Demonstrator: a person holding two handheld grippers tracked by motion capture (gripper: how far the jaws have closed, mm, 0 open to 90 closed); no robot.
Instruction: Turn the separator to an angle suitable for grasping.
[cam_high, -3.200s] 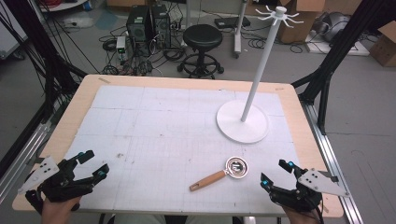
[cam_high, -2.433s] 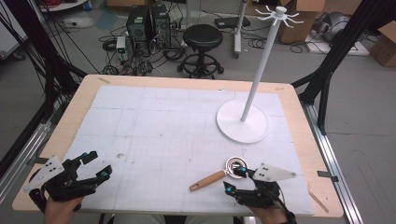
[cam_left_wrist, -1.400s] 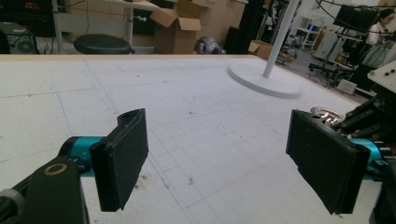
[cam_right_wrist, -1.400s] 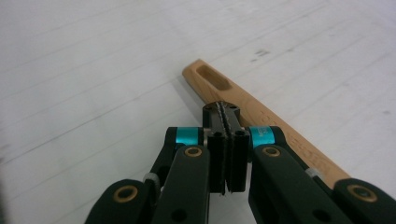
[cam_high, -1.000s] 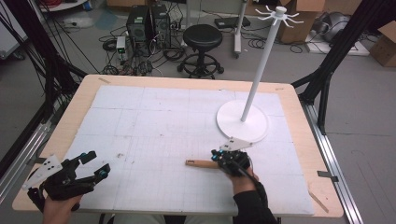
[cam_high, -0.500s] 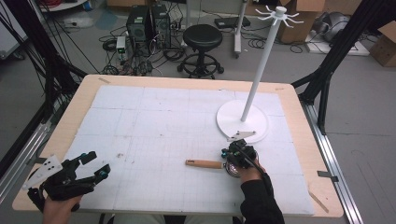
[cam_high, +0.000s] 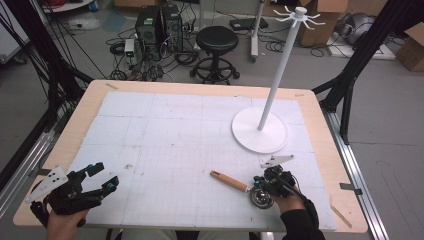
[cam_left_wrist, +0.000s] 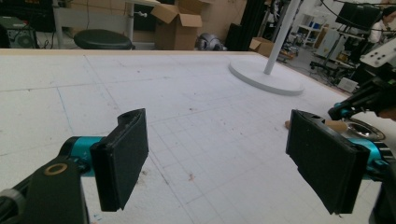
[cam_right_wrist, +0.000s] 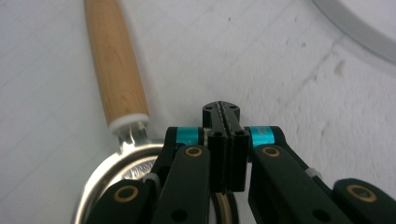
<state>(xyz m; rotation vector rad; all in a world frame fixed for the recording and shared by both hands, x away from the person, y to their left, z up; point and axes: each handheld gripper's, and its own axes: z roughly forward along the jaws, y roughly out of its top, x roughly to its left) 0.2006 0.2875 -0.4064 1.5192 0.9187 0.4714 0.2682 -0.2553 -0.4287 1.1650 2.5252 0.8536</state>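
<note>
Since the earlier frames the right gripper (cam_high: 265, 182) has come from the near right edge of the table in to the strainer (cam_high: 252, 192), and the strainer has turned, so that its wooden handle (cam_high: 229, 180) now points to the far left and no longer to the near left. The round metal bowl of the strainer lies on the white mat (cam_high: 165, 145) just in front of the white round base (cam_high: 260, 130) of the tall stand. In the right gripper view the two black jaws are pressed together over the rim of the bowl (cam_right_wrist: 100, 179), with the wooden handle (cam_right_wrist: 114, 65) going away at the upper left. I cannot tell if the rim is really caught between them. The left gripper (cam_high: 97, 179) rests at the near left corner of the table, well apart from the strainer. Its pads (cam_left_wrist: 122, 156) stand wide apart and hold nothing. In the left gripper view the strainer (cam_left_wrist: 362, 128) lies behind the right pad.
</note>
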